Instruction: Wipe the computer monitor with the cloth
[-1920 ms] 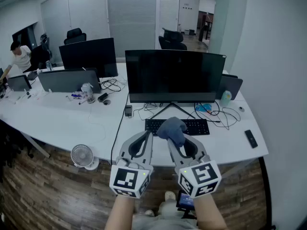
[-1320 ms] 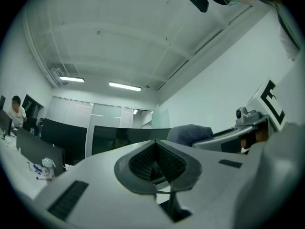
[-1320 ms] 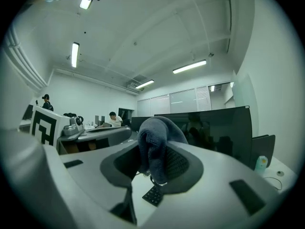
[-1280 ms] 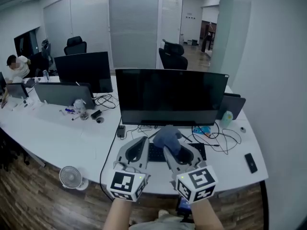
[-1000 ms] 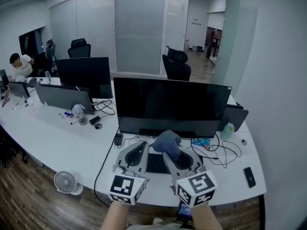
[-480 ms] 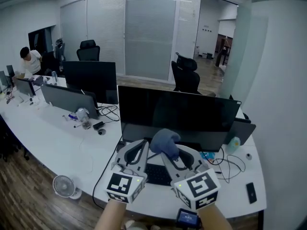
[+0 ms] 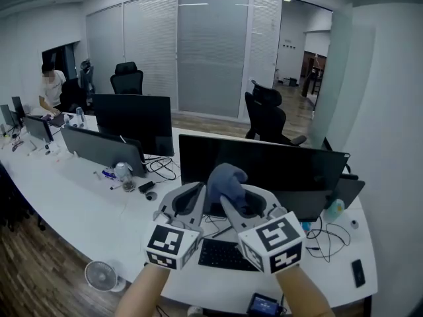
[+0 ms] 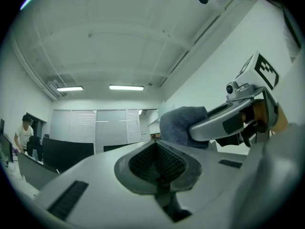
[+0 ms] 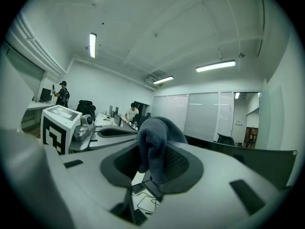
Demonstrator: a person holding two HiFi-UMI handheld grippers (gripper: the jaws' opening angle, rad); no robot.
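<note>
- Cloth is bunched in the right gripper, fingers clenched on it, in front of the monitor.
- Left gripper is also before the monitor, fingers closed and empty.
- Risk: bare fingers may scrape the screen, or a hard push may tip the monitor on the counter.

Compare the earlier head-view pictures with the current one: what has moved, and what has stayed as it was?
Both grippers rose from above the keyboard to in front of the monitor, so the cloth now sits before its upper screen. Nothing was grabbed or released: the right gripper stays shut on the cloth, the left gripper shut and empty beside it.
</note>
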